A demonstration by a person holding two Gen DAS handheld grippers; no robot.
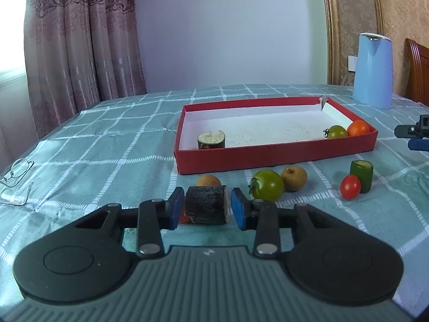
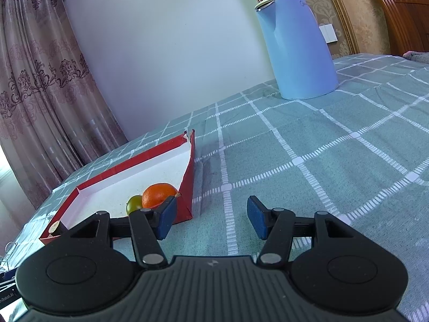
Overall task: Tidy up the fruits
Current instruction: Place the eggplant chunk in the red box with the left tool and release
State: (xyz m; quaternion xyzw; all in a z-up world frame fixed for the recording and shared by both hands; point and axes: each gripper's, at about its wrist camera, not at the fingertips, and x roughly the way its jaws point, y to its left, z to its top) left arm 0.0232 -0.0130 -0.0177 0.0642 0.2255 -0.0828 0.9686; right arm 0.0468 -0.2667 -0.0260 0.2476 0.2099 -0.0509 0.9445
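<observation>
Down on the left wrist view, the left gripper (image 1: 207,208) has its jaws spread around a dark cucumber chunk (image 1: 206,204); the left pad seems to touch it, the right pad stands just off. Beyond the jaws lie a green tomato (image 1: 267,185) and the red box (image 1: 268,158). On the right wrist view, the right gripper (image 2: 211,218) gapes over bare tablecloth (image 2: 308,147); an orange (image 2: 158,194) sits in the box corner behind its left finger.

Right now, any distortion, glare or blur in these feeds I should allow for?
Left wrist view: fisheye bends the door frame, daylight washes out the window, dark chunk sharp. Right wrist view: scene tilted, kettle leaning, box sharp, no glare.
</observation>
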